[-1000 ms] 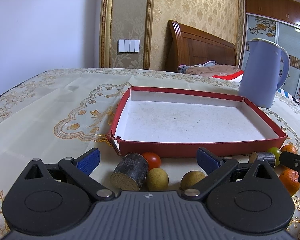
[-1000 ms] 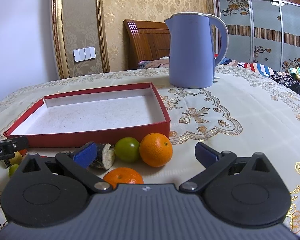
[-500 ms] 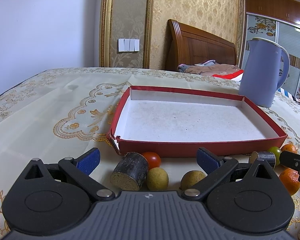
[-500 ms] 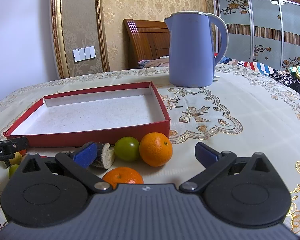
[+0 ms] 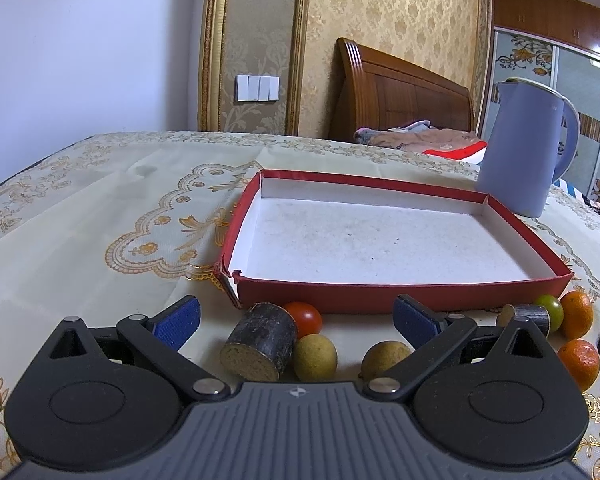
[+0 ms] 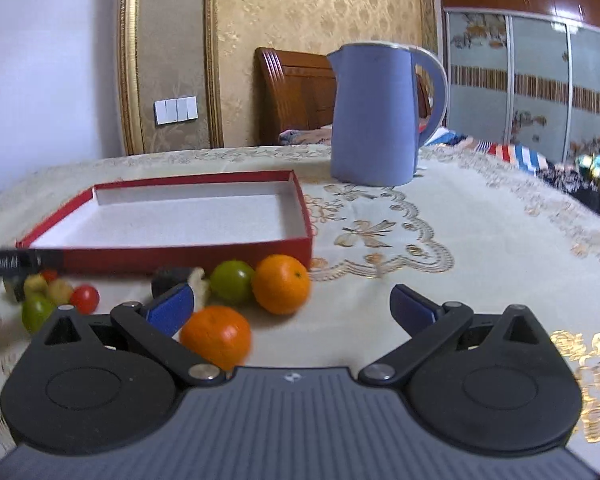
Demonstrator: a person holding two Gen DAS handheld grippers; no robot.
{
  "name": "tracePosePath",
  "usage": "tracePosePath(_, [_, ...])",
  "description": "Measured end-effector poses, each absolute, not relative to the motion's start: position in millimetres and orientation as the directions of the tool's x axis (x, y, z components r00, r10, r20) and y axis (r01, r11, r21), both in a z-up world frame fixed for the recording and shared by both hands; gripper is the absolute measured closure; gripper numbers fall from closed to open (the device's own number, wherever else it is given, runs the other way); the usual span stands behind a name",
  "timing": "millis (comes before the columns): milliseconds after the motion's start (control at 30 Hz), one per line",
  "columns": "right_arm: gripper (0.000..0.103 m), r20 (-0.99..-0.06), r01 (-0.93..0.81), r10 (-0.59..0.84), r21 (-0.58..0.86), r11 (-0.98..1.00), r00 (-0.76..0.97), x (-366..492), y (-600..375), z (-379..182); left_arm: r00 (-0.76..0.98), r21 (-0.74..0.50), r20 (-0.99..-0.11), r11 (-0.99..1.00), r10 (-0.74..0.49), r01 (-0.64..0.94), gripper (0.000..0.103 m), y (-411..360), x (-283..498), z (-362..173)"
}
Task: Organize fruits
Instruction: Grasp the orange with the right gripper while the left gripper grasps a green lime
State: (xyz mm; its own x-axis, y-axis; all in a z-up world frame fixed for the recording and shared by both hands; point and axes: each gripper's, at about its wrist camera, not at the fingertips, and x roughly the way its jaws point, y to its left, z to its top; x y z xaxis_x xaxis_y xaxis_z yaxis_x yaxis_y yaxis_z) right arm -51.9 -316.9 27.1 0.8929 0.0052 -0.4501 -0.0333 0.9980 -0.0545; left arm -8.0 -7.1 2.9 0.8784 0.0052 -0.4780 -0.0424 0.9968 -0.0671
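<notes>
An empty red box (image 5: 400, 300) (image 6: 188, 254) with a white floor lies on the tablecloth. In front of it sit a dark sugarcane piece (image 5: 260, 340), a red tomato (image 5: 306, 316) and two yellowish round fruits (image 5: 314, 356) (image 5: 384, 362), all between the fingers of my open left gripper (image 5: 296, 318). Further right lie a second cane piece (image 5: 526, 316), a green fruit (image 5: 550, 308) and two oranges (image 5: 578, 314) (image 5: 580, 362). My right gripper (image 6: 290, 306) is open; one orange (image 6: 216, 336) lies by its left finger, another orange (image 6: 282, 284) and a green fruit (image 6: 232, 282) just beyond.
A blue kettle (image 6: 380, 116) (image 5: 524, 148) stands behind the box's right corner. The patterned tablecloth (image 6: 480, 240) stretches to the right and to the left (image 5: 80, 240). A wooden bed headboard (image 5: 400, 96) and a wardrobe (image 6: 540, 80) stand beyond the table.
The right gripper has risen and pulled back, bringing more small fruits at the left into view; its view is blurred. The left gripper has barely moved.
</notes>
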Motion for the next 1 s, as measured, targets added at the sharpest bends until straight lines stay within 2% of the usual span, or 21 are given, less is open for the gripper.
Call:
tracePosePath(167, [0.0, -0.469, -0.075, 0.035, -0.069, 0.995, 0.883, -51, -313, 23, 0.876, -0.069, -0.481, 0.996, 0.008, -0.047, 0.0, -6, -8, 3])
tracePosePath(233, [0.012, -0.489, -0.104, 0.051, -0.083, 0.991, 0.871, -47, -306, 21, 0.876, -0.07, -0.482, 0.996, 0.008, -0.048, 0.0, -6, -7, 3])
tracePosePath(367, [0.02, -0.531, -0.153, 0.076, -0.103, 0.983, 0.844, -38, -295, 16, 0.873, -0.071, -0.487, 0.996, 0.008, -0.049, 0.0, -6, -7, 3])
tracePosePath(467, [0.035, -0.561, -0.184, 0.106, -0.083, 0.979, 0.821, -30, -291, 13, 0.87, -0.074, -0.493, 0.996, 0.008, -0.051, 0.0, -5, -6, 3])
tracePosePath(533, [0.055, -0.595, -0.212, 0.136, -0.061, 0.975, 0.793, -24, -289, 10, 0.87, -0.074, -0.492, 0.996, 0.008, -0.052, 0.0, -5, -6, 3])
tracePosePath(733, [0.056, -0.597, -0.223, 0.157, -0.038, 0.974, 0.787, -23, -290, 8, 0.871, -0.095, -0.492, 0.993, 0.01, -0.065, 0.0, -1, -6, 3])
tracePosePath(833, [0.061, -0.595, -0.233, 0.166, -0.037, 0.972, 0.787, -24, -290, 9, 0.883, -0.118, -0.469, 0.991, 0.007, -0.07, 0.0, 5, -14, 5])
tracePosePath(1000, [0.061, -0.594, -0.231, 0.177, -0.015, 0.973, 0.785, -24, -294, 10, 0.884, -0.091, -0.466, 0.996, -0.029, -0.015, 0.0, 2, -37, 9])
